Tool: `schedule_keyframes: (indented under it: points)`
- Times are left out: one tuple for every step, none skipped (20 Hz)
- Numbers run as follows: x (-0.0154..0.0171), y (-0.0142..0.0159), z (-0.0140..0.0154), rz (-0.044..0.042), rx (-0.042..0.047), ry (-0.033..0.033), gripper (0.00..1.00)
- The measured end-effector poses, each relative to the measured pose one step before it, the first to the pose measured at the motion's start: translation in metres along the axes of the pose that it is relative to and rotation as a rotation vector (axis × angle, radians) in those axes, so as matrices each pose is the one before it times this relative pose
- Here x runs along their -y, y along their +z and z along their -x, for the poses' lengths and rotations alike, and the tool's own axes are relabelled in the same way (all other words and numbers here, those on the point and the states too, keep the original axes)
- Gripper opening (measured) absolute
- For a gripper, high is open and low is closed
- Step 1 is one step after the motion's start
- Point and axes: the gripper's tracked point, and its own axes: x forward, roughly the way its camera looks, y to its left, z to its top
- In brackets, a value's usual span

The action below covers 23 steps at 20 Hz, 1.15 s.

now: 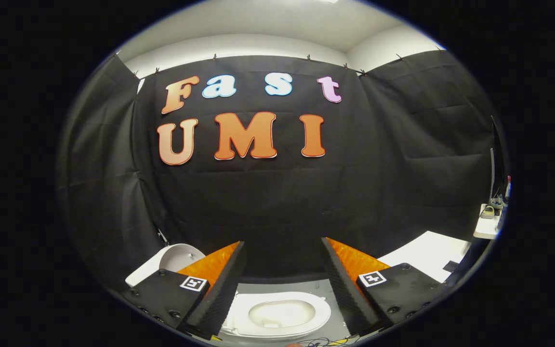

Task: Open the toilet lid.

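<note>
The gripper (282,260) was held high, its two fingers (224,284) spread wide apart with nothing between them, pressing on nothing. Low in the gap between the fingers, well below their level, sat the toilet (277,315), seen from above: a white seat ring around the bowl, with the bowl's inside showing. Whether the lid was raised could not be told for certain, since no lid covered the seat. The toilet stood on a grey floor (323,289), and a few thin cables (318,343) lay on the floor at its near side. Left of the left finger, a white rounded thing (176,258) stood near the cloth wall; what it was could not be made out. Right of the right finger, a white flat surface (427,253) stretched away, with a small white shelf (487,226) farther right carrying a few small items too tiny to name. Beyond the fingers hung the black cloth wall (282,202).
</note>
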Motion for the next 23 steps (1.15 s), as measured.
schedule_keyframes:
  points:
    - [0.00081, -0.00017, 0.0005, 0.00026, -0.00079, -0.00033, 0.98]
    - [0.00037, -0.00091, -0.00007, -0.00067, -0.00045, -0.00098, 0.98]
    - [-0.00027, -0.00152, -0.00004, -0.00008, -0.00133, -0.00008, 0.98]
    - [0.00023, -0.00022, 0.001, -0.00023, 0.00033, 0.00033, 0.98]
    - [0.00003, 0.00089, 0.00037, -0.00041, 0.00148, 0.00015, 0.98]
    - [0.00055, 0.00005, 0.00058, -0.00006, 0.00024, -0.00096, 0.98]
    - [0.00034, 0.00091, -0.00039, -0.00015, 0.00149, -0.00078, 0.98]
    - [0.0, 0.00044, -0.00002, -0.00009, 0.00151, -0.00088, 0.98]
    - [0.00039, 0.00129, -0.00005, -0.00044, 0.00119, -0.00048, 0.98]
    - [0.00039, -0.00055, -0.00009, -0.00046, 0.00064, -0.00121, 0.98]
    - [0.00025, -0.0001, 0.00164, -0.00011, 0.0011, -0.00006, 0.98]
    - [-0.00006, 0.0002, 0.00051, -0.0002, 0.00139, -0.00076, 0.98]
    - [0.00061, 0.00125, 0.00008, -0.00034, 0.00119, -0.00008, 0.98]
    - [-0.00024, 0.00107, -0.00002, 0.00067, 0.00084, 0.00011, 0.98]
    - [-0.00027, -0.00053, 0.0, 0.00113, -0.00031, -0.00007, 0.98]
    - [-0.00061, 0.00009, -0.00006, 0.00102, 0.00017, 0.00061, 0.98]
    - [0.00029, -0.00046, 0.00097, 0.00111, 0.00004, 0.00015, 0.98]
    - [0.00038, -0.00046, -0.00031, 0.00059, -0.00055, -0.00067, 0.99]
    - [-0.00065, 0.0003, -0.00012, 0.00038, -0.00109, -0.00034, 0.99]
    - [-0.00026, -0.00066, 0.00009, 0.00004, -0.00038, 0.00036, 0.99]
    - [-0.00088, 0.0005, -0.00044, 0.00087, -0.00002, 0.00097, 0.99]
    - [-0.00016, 0.00036, -0.00032, 0.00054, 0.00105, -0.0007, 0.99]
    - [0.00002, 0.00047, 0.00017, 0.00076, -0.00038, 0.00031, 0.99]
